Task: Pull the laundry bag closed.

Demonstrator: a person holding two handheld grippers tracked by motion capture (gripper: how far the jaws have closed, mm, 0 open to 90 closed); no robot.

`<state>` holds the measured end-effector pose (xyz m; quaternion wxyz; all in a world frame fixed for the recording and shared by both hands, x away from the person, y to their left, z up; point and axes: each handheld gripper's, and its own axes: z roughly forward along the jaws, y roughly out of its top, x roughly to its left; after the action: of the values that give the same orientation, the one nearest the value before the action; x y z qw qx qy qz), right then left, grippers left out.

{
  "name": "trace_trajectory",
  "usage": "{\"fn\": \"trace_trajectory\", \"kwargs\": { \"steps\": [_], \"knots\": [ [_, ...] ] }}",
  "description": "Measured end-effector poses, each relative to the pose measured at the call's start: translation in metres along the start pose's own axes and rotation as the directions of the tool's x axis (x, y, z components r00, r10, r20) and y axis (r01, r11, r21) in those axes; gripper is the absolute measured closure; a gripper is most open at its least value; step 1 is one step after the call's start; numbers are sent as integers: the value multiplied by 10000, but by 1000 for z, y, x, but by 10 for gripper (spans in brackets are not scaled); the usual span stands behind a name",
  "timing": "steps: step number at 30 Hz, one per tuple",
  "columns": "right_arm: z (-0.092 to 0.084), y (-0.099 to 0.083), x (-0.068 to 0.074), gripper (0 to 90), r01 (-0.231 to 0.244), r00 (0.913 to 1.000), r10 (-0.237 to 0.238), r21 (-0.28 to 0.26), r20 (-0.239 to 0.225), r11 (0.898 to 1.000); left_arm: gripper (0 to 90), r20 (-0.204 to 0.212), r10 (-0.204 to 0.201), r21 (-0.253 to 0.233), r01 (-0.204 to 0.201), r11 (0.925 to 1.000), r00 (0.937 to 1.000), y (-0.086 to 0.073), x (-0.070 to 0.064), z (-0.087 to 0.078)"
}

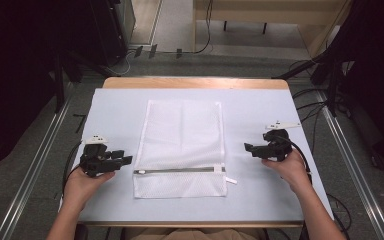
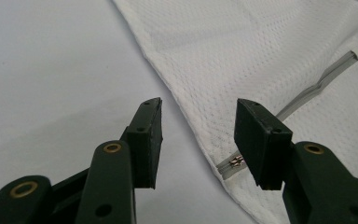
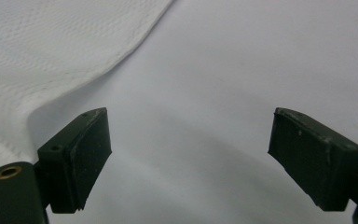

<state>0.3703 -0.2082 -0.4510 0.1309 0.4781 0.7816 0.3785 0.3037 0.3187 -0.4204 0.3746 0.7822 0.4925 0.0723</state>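
Observation:
A white mesh laundry bag (image 1: pixel 182 145) lies flat in the middle of the table, with a grey zipper (image 1: pixel 180 170) running across near its front end. My left gripper (image 1: pixel 125 157) rests at the bag's left edge, open, its jaws apart with nothing between them. In the left gripper view that gripper (image 2: pixel 198 135) points at the bag's edge (image 2: pixel 261 56), where the zipper's metal end (image 2: pixel 235 162) shows. My right gripper (image 1: pixel 249 148) sits to the right of the bag, open and empty. In the right gripper view its jaws (image 3: pixel 189 154) frame bare cloth, with the bag (image 3: pixel 51 42) at upper left.
A pale blue cloth (image 1: pixel 260 110) covers the wooden table (image 1: pixel 195 82). A white pull tab (image 1: pixel 231 180) sticks out at the zipper's right end. Dark equipment, stands and cables surround the table on the floor.

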Motion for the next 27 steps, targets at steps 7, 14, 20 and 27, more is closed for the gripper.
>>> {"fn": "trace_trajectory", "kwargs": {
  "steps": [7,14,20,27],
  "knots": [
    [-1,1,5,141,238,9997,-238,41,41,9997,512,-62,134,398,-132,9991,9999,-1,3,1],
    [-1,1,10,185,440,9990,-440,-9,78,9990,449,-107,-68,521,73,9986,9999,2,5,2],
    [-3,2,13,249,424,9991,-424,58,16,9991,422,-111,-133,656,140,9978,9998,1,8,3],
    [-4,2,16,269,441,9990,-441,125,-33,9989,426,-18,-212,787,213,9967,9998,1,7,5]
  ]
}}
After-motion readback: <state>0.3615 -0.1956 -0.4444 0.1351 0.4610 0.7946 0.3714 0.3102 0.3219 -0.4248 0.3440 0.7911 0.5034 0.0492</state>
